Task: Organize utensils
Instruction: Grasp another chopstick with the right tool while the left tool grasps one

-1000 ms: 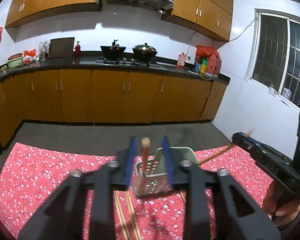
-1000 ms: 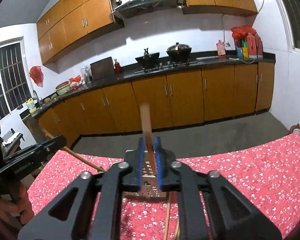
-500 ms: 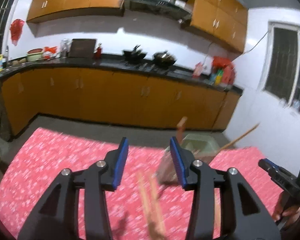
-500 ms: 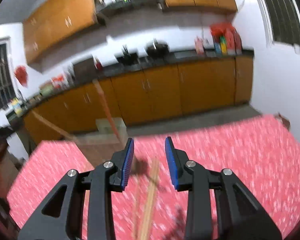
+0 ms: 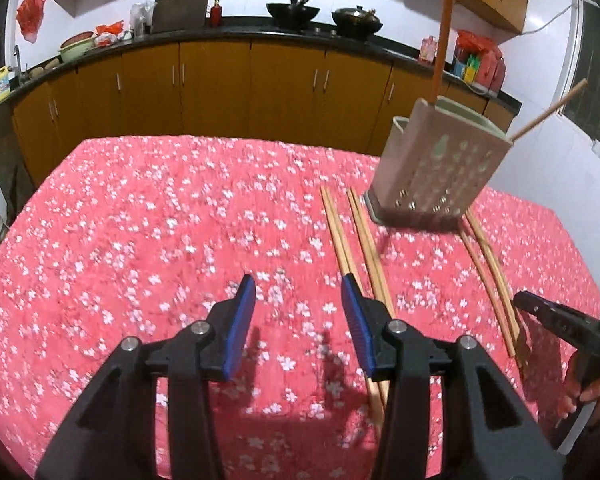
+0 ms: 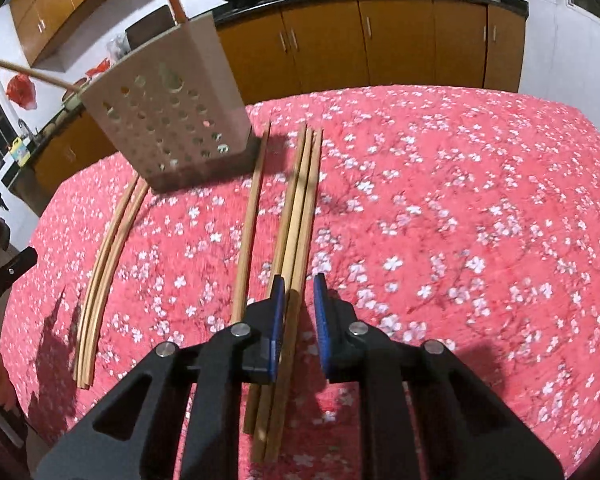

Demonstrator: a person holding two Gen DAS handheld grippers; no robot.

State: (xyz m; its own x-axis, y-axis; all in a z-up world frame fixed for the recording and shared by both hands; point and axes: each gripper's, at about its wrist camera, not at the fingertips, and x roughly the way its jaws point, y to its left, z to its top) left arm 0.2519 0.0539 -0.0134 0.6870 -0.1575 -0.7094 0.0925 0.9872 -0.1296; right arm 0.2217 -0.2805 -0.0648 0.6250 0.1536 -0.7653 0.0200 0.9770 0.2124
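A grey perforated utensil holder (image 5: 436,168) (image 6: 168,124) stands on the red floral tablecloth (image 5: 148,232) with two chopsticks sticking out of it. Several wooden chopsticks (image 5: 360,240) (image 6: 300,216) lie flat in front of the holder, and a further pair (image 5: 488,268) (image 6: 108,256) lies beside it. My left gripper (image 5: 298,312) is open and empty above the cloth, just left of the chopsticks. My right gripper (image 6: 298,316) is open, low over a bundle of chopsticks that runs between its fingers.
Wooden kitchen cabinets (image 5: 220,80) and a dark counter with pots (image 5: 324,16) run behind the table. The table's far edge drops to the floor. A window (image 5: 596,64) is at the right.
Both grippers released the chopsticks they held over the holder, opened, pulled back and dropped low over the table. Those two chopsticks now stand in the holder.
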